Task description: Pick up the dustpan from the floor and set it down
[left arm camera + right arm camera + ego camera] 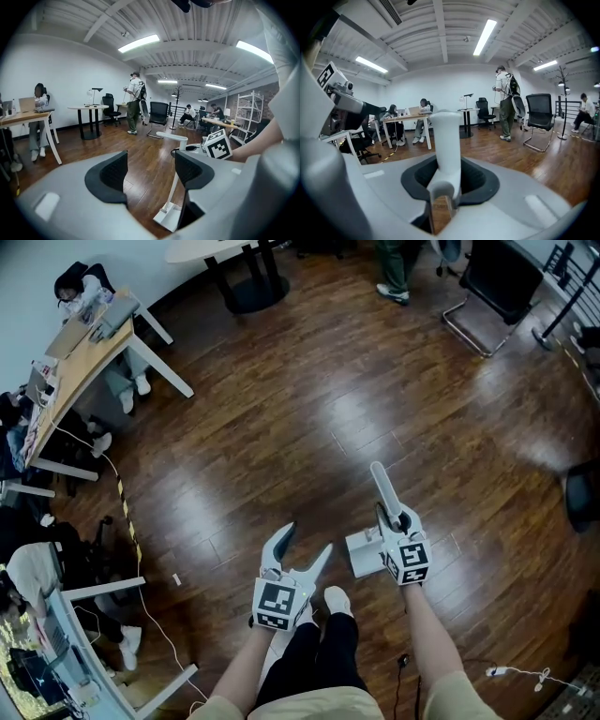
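Dark plank flooring (309, 409) stretched across an open office, where a person with a two-jaw tool in each hand worked on a single white long-handled dustpan (367, 554). The right gripper (394, 518) was clamped on the dustpan's handle (447, 140), low on the shaft and just above the pan – its own view showed the white stem pinched tight between the dark pads. The left gripper (307, 545) hung beside it with its jaws spread wide and nothing between them, the dustpan standing just to its right. Seen from that left gripper, the pan (168, 216) appeared to sit on the boards with the handle rising upright.

By these pictures the grasp was made, while the lift and the setting-down both looked to be ahead.

The count: one dustpan, two grippers, each with one marker cube. Around them stood one round table (88, 108), one black chair (497, 282) on a chrome frame and one long wooden desk (80, 357) at the left wall. Four other people showed in the left gripper view – one standing (135, 101), one seated at the desk (38, 101) and two seated at the far end, too small to describe.
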Motion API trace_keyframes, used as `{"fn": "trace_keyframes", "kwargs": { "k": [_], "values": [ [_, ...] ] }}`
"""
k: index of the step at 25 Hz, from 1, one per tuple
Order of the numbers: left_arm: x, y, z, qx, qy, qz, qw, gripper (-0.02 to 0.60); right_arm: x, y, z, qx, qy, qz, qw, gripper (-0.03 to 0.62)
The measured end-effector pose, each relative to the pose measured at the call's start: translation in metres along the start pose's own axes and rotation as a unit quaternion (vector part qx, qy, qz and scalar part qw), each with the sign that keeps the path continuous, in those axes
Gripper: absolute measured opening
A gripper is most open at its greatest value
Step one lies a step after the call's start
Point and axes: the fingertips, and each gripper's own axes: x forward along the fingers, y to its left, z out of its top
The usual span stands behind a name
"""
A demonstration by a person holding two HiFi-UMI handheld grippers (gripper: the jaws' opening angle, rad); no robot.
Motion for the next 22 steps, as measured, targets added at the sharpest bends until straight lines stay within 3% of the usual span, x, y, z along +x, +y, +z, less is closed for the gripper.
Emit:
{"fn": "trace_keyframes", "kwargs": {
  "k": [8,13,18,22],
  "values": [
    [-0.036,0.0,0.004,-0.02,-0.003,0.009,0.9998,0.305,-0.026,0.023,-0.003,-0.001,0.037,0.002,0.999,0.071],
    [-0.053,0.001,0.028,-0.025,-0.024,0.013,0.9993,0.305,-0.054,0.03,0.011,0.011,0.04,-0.02,0.999,0.072],
    [-0.071,-0.006,0.068,-0.02,-0.058,0.003,0.9981,0.305,-0.088,0.033,0.065,0.033,-0.004,-0.052,0.998,0.072],
    [-0.088,-0.019,0.115,-0.015,-0.099,-0.013,0.9949,0.305,-0.111,0.043,0.13,0.031,-0.057,-0.047,0.997,0.078]
  ]
}}
